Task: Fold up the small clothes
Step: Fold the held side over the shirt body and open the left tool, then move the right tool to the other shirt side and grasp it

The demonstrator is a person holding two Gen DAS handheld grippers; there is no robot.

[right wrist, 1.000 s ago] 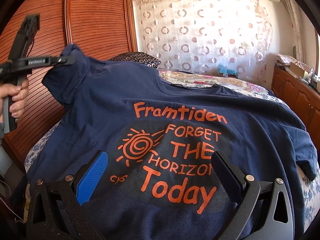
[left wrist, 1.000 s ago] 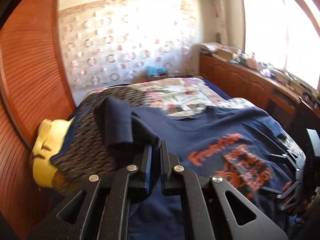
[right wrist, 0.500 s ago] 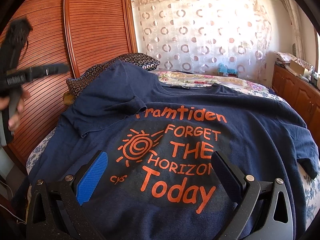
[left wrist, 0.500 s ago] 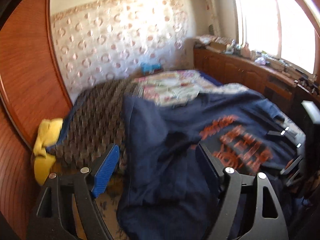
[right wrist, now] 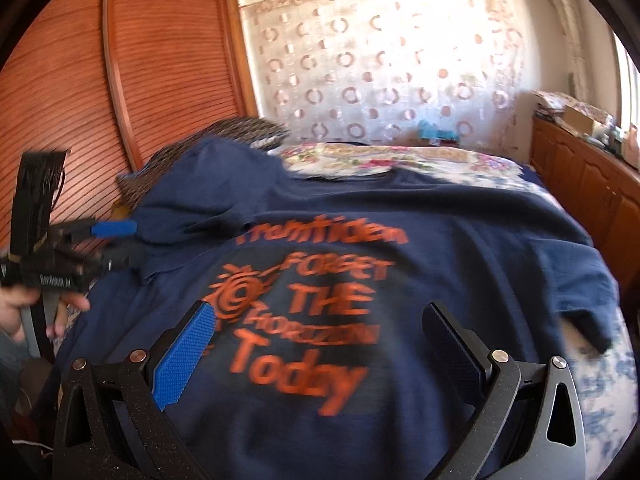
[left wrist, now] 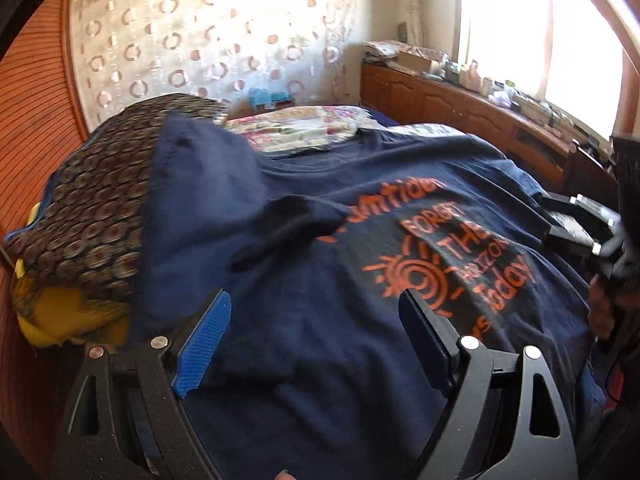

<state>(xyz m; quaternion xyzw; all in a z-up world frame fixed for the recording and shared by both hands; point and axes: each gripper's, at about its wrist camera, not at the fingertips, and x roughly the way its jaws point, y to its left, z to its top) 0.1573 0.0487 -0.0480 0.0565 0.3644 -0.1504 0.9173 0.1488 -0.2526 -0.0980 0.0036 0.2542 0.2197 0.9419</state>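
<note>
A navy T-shirt (left wrist: 328,320) with orange print lies spread, print up, on the bed; it also shows in the right wrist view (right wrist: 440,240). Its left sleeve (left wrist: 288,224) is folded inward over the chest, near the print (right wrist: 192,216). My left gripper (left wrist: 316,328) is open and empty above the shirt's left side; it also shows at the left of the right wrist view (right wrist: 116,236). My right gripper (right wrist: 320,340) is open and empty above the shirt's lower front; part of it shows at the right edge of the left wrist view (left wrist: 576,224).
A patterned brown pillow (left wrist: 96,208) and a yellow item (left wrist: 68,316) lie left of the shirt. Floral bedding (right wrist: 380,160) lies beyond the collar. A slatted wooden wardrobe (right wrist: 120,80) stands left, and a cluttered wooden cabinet (left wrist: 500,112) runs along the right under the window.
My left gripper held the left sleeve lifted a second ago, then opened and let it drop folded onto the chest. It has since drawn back. My right gripper stayed open and shifted slightly.
</note>
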